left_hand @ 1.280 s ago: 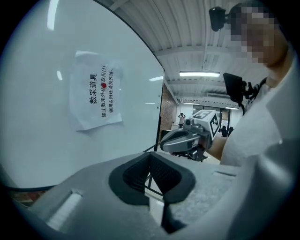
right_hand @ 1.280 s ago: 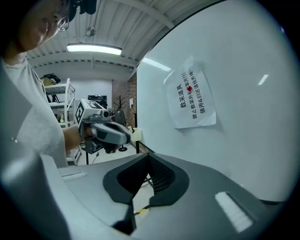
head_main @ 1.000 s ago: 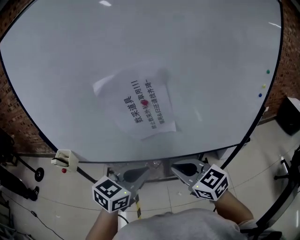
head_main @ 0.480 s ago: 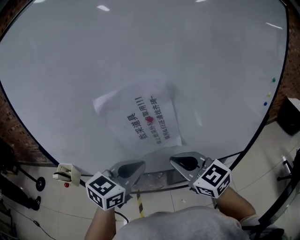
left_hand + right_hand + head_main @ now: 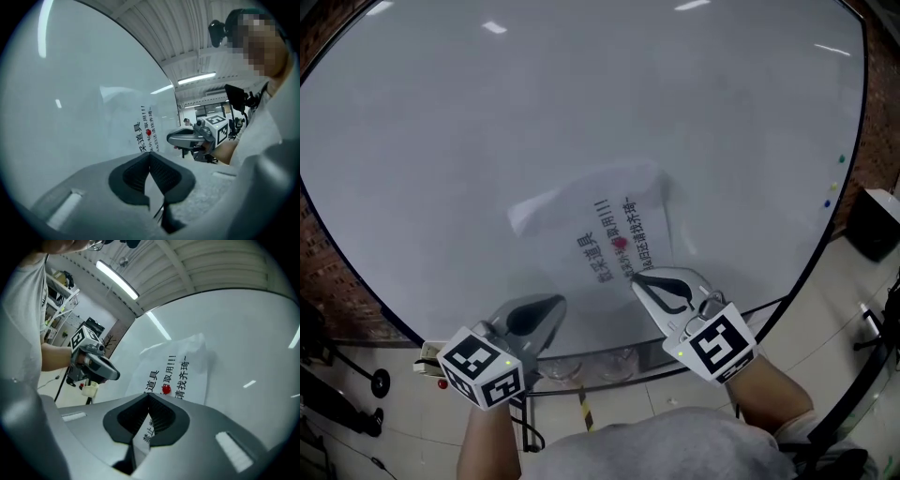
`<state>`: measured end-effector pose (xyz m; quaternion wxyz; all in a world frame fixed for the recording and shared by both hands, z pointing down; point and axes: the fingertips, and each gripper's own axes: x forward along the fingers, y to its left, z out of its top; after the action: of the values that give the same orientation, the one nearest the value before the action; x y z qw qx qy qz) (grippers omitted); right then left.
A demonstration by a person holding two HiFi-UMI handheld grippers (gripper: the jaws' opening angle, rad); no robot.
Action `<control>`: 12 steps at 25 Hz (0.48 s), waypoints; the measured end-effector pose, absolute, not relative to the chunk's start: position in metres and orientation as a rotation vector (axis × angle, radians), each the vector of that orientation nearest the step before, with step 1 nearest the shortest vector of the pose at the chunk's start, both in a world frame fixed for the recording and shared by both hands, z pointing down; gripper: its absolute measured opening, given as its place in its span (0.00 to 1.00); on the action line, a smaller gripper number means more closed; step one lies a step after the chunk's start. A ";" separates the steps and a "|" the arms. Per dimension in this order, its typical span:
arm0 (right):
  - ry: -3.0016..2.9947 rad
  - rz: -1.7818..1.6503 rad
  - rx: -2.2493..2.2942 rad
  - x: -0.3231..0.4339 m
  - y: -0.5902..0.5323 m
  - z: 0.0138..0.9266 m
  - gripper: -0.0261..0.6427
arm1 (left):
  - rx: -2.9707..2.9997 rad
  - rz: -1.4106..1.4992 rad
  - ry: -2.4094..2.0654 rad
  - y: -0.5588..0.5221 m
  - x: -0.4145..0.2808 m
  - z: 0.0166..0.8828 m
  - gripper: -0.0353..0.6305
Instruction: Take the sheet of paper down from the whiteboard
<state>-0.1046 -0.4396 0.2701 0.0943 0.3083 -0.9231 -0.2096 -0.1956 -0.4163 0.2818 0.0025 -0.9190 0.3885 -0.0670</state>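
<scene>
From the head view, both grippers have come up from below the whiteboard's (image 5: 581, 112) lower rim. The right gripper (image 5: 645, 281) now has its clenched tips over the bottom edge of the sheet of paper (image 5: 605, 239). The left gripper (image 5: 551, 307), likewise clenched, sits over bare board just beside the sheet's lower left. The sheet is on the board, its upper left corner curling away, with a red dot (image 5: 617, 243), likely a magnet, at its middle

In the left gripper view, the left gripper's (image 5: 150, 154) jaws meet with nothing between them; the sheet (image 5: 140, 126) is ahead, with the right gripper (image 5: 180, 137) beside it

In the right gripper view, the right gripper's (image 5: 149, 397) jaws meet at the tips. A strip of printed paper shows through the gap behind them, seemingly the sheet (image 5: 180, 371) beyond, not gripped

So the approach looks nearly finished, but nothing is held yet; I reckon the jaws must part before either can take an edge
</scene>
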 end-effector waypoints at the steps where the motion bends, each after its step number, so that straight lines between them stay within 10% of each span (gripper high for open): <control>1: -2.720 -0.666 0.942 -0.107 -0.442 0.265 0.08 | -2.876 -0.195 1.222 -0.417 -0.200 0.276 0.05; 12: -2.406 -1.022 1.221 -0.122 -0.474 0.242 0.22 | -2.865 -0.196 1.156 -0.424 -0.212 0.262 0.12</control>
<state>-0.1218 -0.4740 0.2424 0.1277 0.4196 -0.8271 -0.3513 -0.2117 -0.4236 0.2616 0.0228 -0.9253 0.3732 -0.0634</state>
